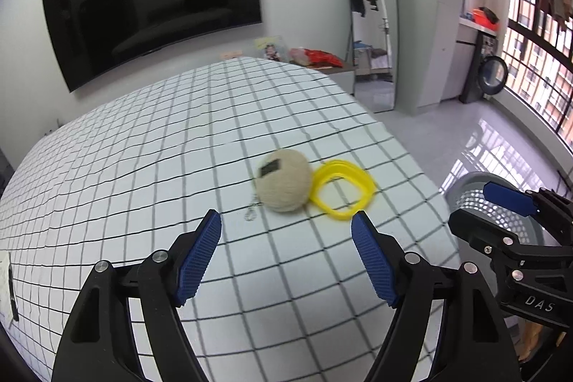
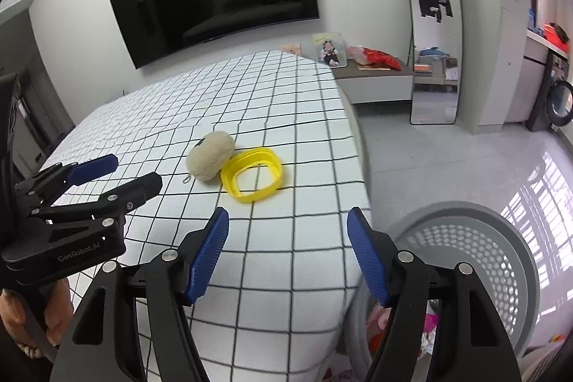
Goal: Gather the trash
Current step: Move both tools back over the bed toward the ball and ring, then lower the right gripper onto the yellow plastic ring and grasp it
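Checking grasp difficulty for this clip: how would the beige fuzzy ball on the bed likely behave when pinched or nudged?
The beige fuzzy ball looks plush, so it probably squashes and weighs little. Being rounded, it may roll on the checked bedsheet, though the yellow ring touching it could block that side.

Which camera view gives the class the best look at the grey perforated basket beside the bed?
The right wrist view: the grey basket shows most of its rim, its holed wall and colourful items inside. In the left wrist view, the basket is a partial shape at the edge, largely covered by the right gripper.
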